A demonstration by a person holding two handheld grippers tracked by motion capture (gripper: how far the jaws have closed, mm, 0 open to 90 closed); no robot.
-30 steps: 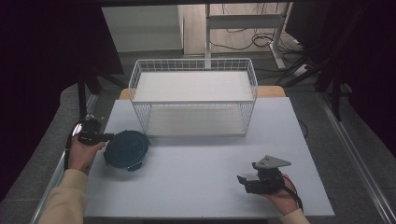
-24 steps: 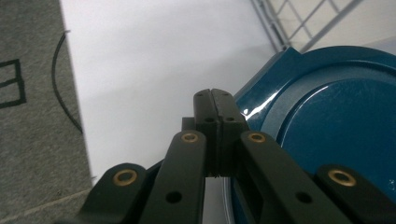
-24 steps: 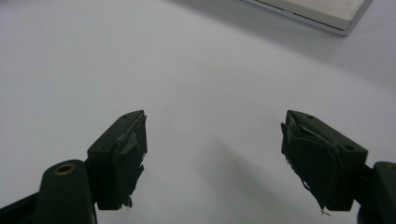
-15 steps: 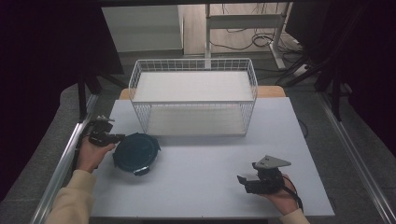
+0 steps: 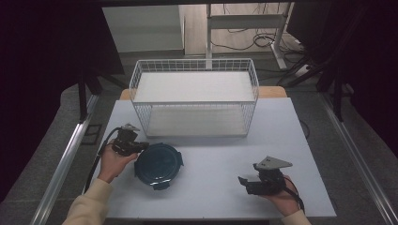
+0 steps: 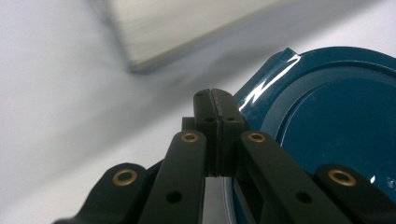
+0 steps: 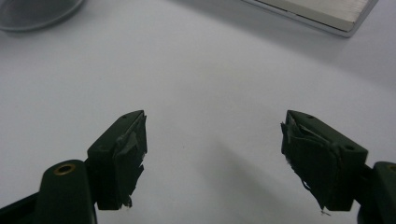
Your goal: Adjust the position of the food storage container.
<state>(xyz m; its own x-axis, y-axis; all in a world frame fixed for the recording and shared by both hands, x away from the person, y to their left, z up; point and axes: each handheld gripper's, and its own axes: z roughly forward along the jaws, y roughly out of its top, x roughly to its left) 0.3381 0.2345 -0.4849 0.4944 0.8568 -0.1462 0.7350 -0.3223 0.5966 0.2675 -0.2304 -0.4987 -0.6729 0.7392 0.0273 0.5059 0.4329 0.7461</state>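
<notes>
Teal plastic, the round lidded container [image 5: 158, 163] is sitting near the table's [image 5: 216, 197] front-left corner, with the left gripper [image 5: 141, 146] pressing closed jaws against its rim. Nothing is clamped between them, so a push could be spinning it or slipping off the curved edge. Behind it, the white wire basket [image 5: 195, 96] is blocking the way. The right gripper [image 5: 243, 182], jaws apart and empty, is resting well apart by the front edge.

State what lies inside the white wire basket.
Inside the wire basket only a pale flat floor panel shows; nothing rests on it. What lies beneath that panel is covered.
</notes>
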